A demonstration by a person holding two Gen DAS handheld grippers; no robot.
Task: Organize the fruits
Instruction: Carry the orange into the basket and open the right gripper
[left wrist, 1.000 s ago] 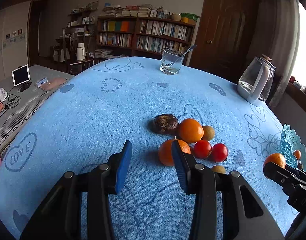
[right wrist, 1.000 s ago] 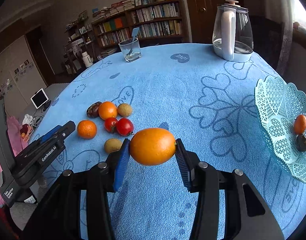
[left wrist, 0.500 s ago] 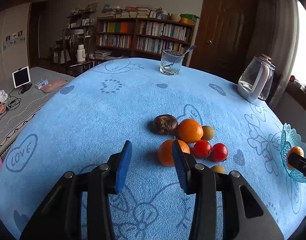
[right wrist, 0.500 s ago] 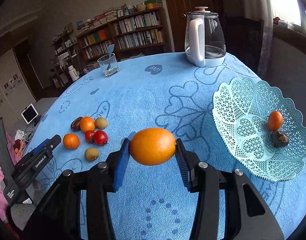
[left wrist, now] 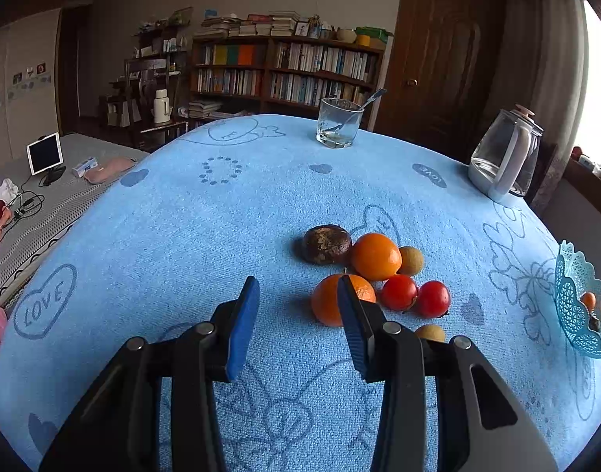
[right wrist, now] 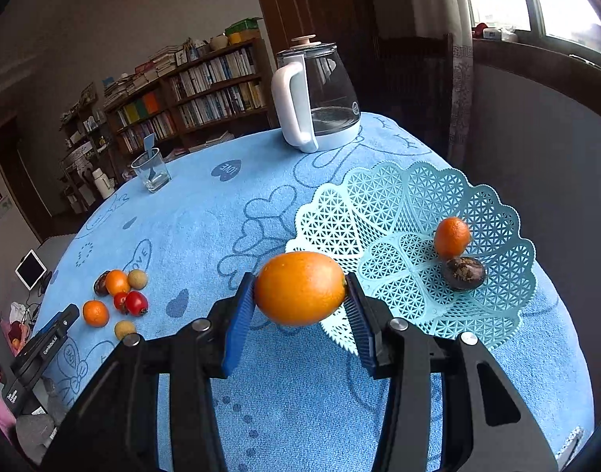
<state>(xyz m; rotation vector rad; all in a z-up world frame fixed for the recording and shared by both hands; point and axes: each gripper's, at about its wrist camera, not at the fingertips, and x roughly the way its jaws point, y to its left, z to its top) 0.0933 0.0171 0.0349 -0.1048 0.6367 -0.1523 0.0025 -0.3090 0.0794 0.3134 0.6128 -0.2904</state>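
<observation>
"LOVE" hearts on the blue tablecloth (left wrist: 143, 236).

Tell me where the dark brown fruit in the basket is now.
In the right wrist view, the dark brown fruit lies inside the basket, right side, just below the small orange.

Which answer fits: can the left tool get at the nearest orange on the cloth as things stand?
Probably yes. The left tool is open and empty, and the nearest orange lies just ahead, slightly right of the gap, with nothing between.
</observation>
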